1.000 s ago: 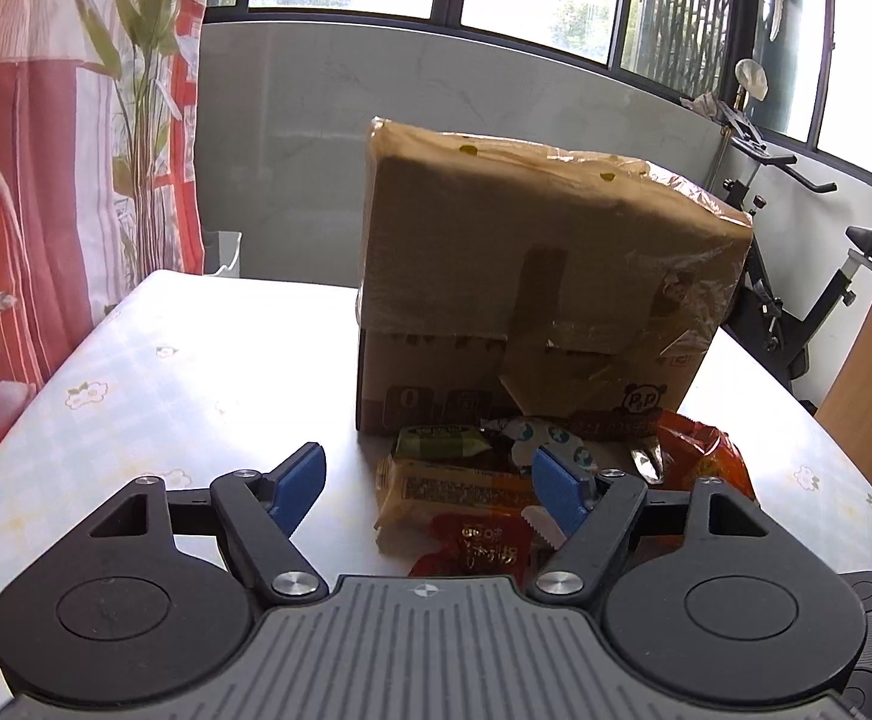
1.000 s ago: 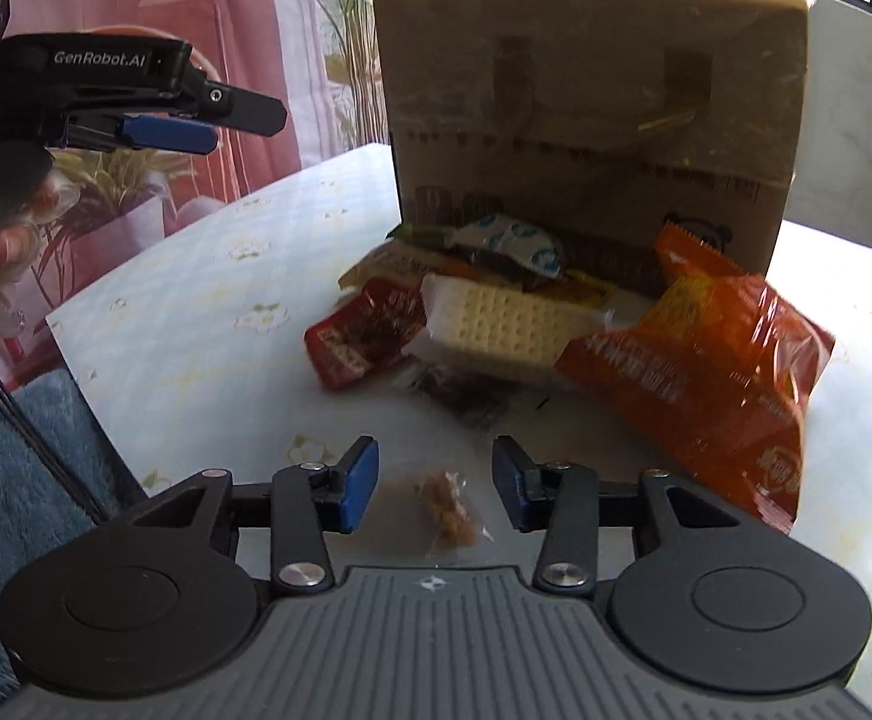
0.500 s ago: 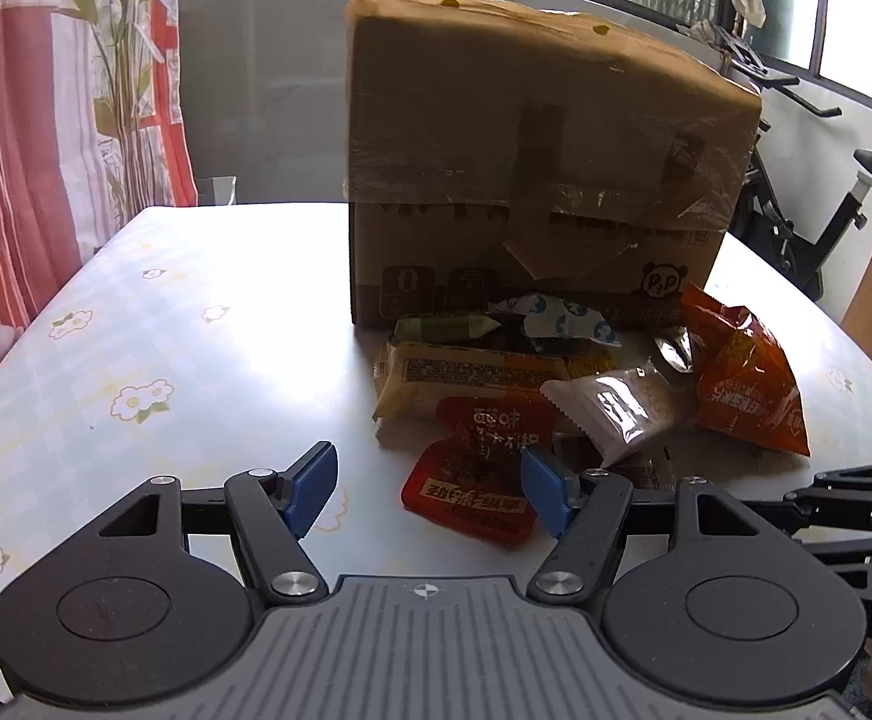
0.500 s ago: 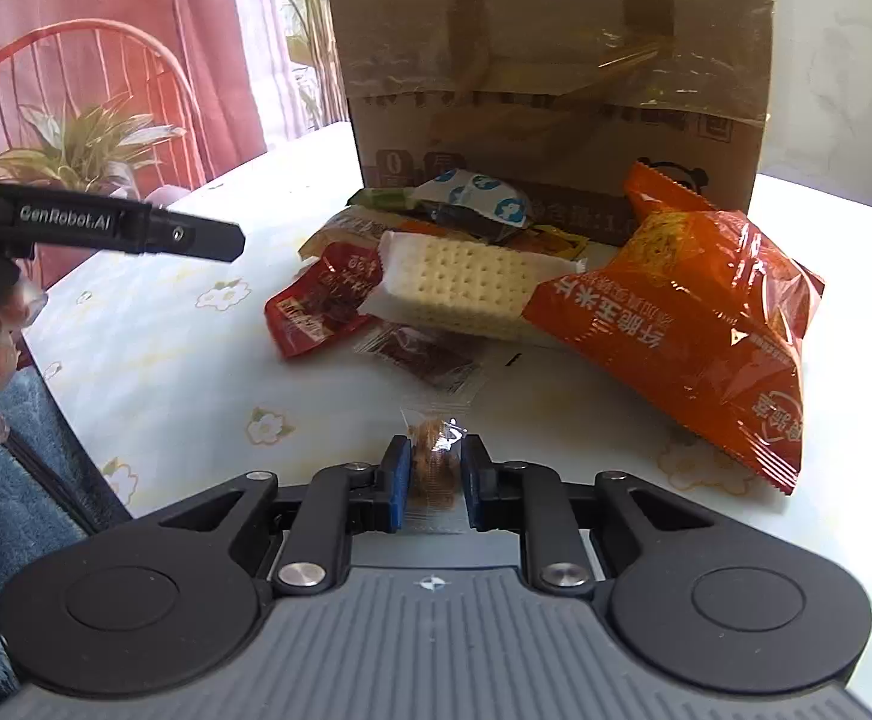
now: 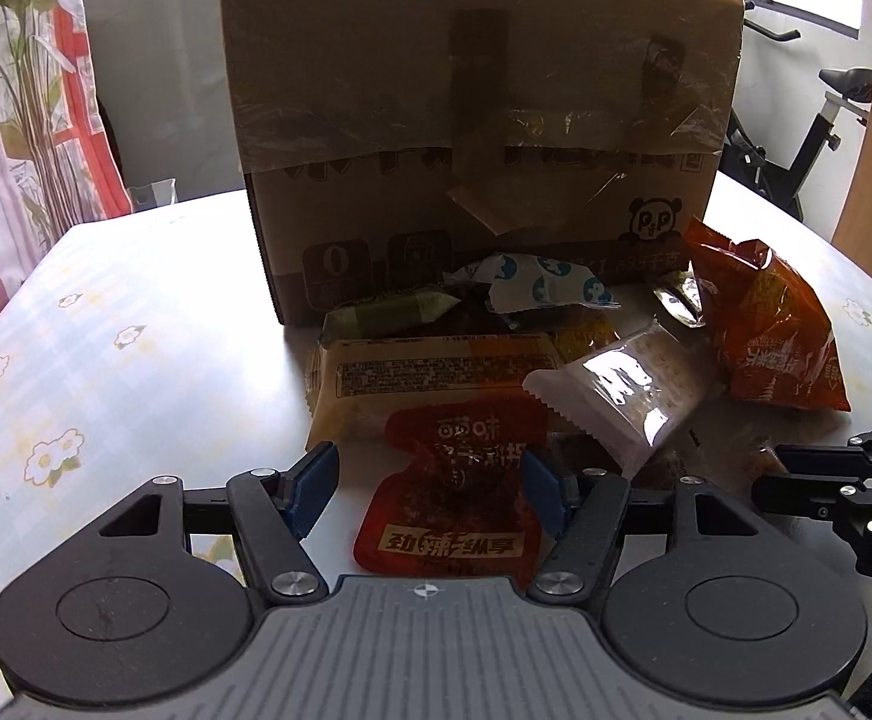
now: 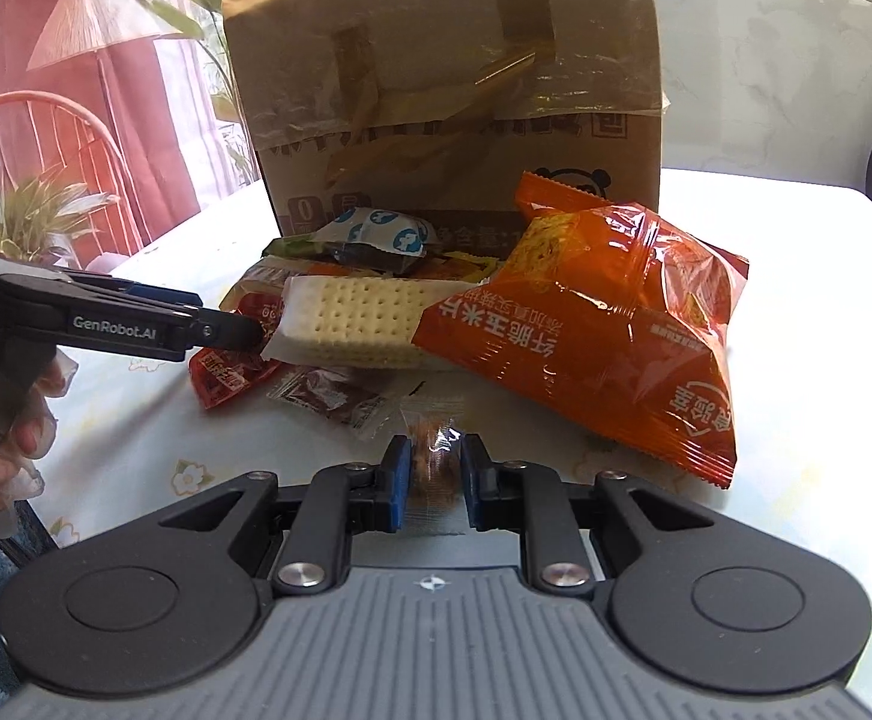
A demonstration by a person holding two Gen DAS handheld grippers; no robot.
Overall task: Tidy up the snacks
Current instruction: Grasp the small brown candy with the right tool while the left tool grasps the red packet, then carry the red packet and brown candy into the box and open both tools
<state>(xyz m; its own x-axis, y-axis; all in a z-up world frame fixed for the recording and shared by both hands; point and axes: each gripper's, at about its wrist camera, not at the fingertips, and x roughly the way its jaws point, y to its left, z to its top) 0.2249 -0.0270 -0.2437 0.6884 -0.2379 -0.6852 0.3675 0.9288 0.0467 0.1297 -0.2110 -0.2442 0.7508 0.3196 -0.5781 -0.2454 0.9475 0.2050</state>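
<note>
A pile of snacks lies in front of a cardboard box on the table. My left gripper is open, its blue pads on either side of a red sauce-like packet. My right gripper is shut on a small clear-wrapped brown snack, close to the table. The pile holds a cracker pack, a large orange chip bag, a beige bar and a white-and-blue wrapped sweet. The left gripper also shows in the right wrist view, at the red packet.
The box stands behind the pile, taped shut. The floral tablecloth stretches to the left. A small dark clear-wrapped snack lies by my right gripper. An exercise bike and a curtain stand beyond the table.
My left gripper has come forward and down so the red packet lies between its pads. My right gripper stays shut on the small brown snack and has moved closer to the pile.
</note>
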